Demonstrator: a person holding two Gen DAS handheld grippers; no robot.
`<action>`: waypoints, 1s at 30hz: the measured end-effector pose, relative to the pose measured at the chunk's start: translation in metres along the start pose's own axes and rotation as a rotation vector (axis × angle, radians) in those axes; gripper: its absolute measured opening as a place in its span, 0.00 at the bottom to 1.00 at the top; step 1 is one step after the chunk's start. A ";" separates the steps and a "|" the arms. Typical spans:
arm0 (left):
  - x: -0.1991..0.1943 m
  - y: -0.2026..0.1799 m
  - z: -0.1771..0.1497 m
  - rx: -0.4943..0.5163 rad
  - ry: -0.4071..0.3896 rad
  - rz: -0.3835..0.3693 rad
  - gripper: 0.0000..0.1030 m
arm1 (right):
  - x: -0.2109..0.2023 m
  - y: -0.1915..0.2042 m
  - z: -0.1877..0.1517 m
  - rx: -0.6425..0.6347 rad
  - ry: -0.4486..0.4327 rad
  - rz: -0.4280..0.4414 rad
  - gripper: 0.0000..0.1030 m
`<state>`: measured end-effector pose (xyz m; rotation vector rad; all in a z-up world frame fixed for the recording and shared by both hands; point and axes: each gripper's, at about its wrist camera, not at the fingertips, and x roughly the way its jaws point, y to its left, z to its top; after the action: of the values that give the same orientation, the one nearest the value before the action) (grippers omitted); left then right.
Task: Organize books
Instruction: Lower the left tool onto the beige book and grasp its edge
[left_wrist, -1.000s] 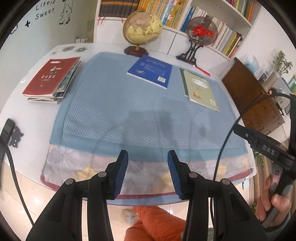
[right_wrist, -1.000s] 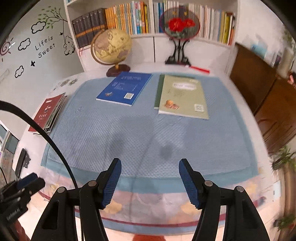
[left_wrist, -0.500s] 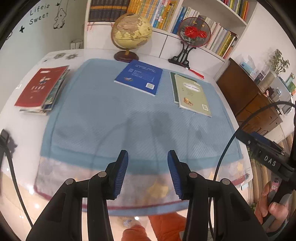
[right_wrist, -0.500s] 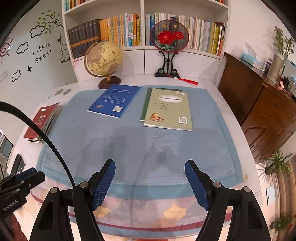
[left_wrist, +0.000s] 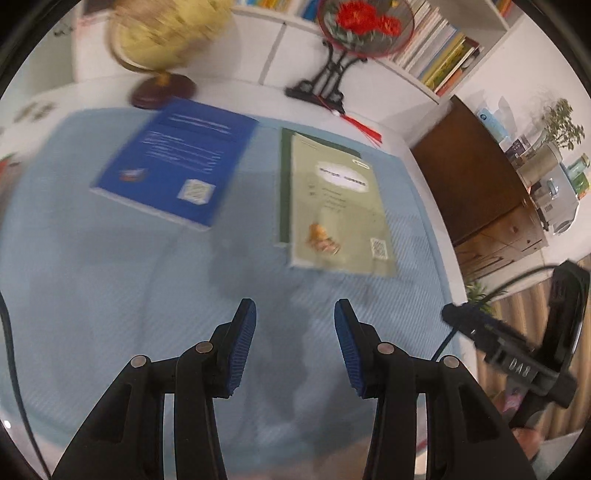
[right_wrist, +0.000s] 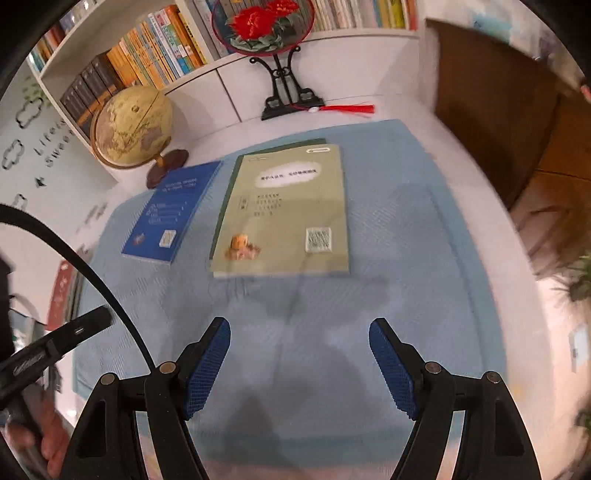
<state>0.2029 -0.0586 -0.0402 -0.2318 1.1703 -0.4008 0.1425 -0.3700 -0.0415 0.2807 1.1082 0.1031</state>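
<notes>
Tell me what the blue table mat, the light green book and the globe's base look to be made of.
Blue table mat: seemingly woven or quilted fabric, matte, with a fine diamond texture. Light green book: paperback, its paper cover smooth and fairly matte, with thin page edges visible along the near side. Globe's base: dark reddish brown and slightly glossy, probably turned wood, though plastic cannot be ruled out.

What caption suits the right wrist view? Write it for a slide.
Open right tool above the blue mat, facing the green book beside the blue book.

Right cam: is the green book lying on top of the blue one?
No. The green book lies beside the blue book, over a darker green one.
</notes>
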 end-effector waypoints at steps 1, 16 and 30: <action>0.016 -0.004 0.009 -0.003 0.012 -0.013 0.41 | 0.008 -0.006 0.006 -0.001 0.005 0.020 0.73; 0.141 -0.028 0.091 0.028 0.076 -0.010 0.40 | 0.114 -0.010 0.094 0.023 0.081 0.081 0.55; 0.135 -0.034 0.066 0.038 0.135 -0.120 0.40 | 0.128 -0.016 0.083 0.044 0.144 0.163 0.56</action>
<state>0.3020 -0.1485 -0.1158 -0.2457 1.2839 -0.5506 0.2726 -0.3713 -0.1228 0.4081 1.2306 0.2474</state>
